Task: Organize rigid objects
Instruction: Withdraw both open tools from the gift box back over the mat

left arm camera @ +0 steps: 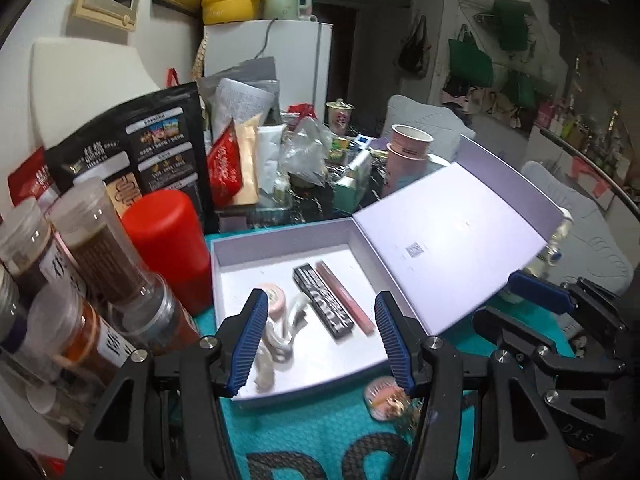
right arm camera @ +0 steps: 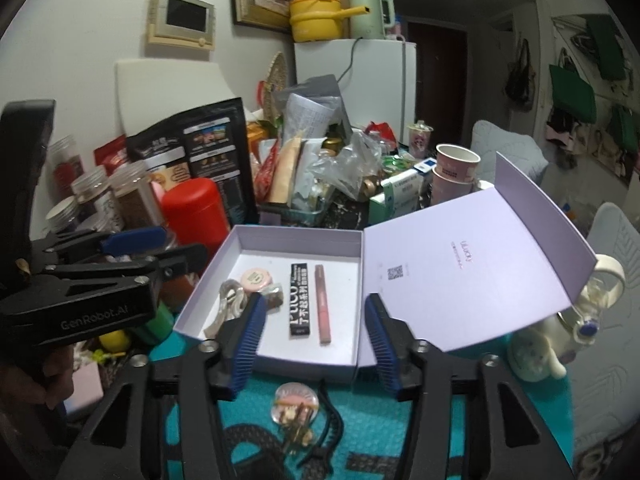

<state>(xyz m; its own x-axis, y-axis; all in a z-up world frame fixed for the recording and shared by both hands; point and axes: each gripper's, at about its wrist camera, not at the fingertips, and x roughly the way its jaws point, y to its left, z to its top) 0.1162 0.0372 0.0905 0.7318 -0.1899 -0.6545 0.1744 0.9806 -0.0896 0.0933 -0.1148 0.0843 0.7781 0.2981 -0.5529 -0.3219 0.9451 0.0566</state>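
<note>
Both claws gape empty above the box (right arm camera: 280, 240), lid (right arm camera: 460, 264) propped back for loading. A trinket (right arm camera: 296, 404) waits outside on the mat (right arm camera: 360, 432)

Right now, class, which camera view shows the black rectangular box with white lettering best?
The right wrist view: the black rectangular box with white lettering lies unobstructed in the lilac cardboard tray, print readable. The left wrist view shows it blurred and slanted, lettering unreadable.

Open box (right arm camera: 280, 236) (jars (left arm camera: 100, 240) crowding left)
</note>
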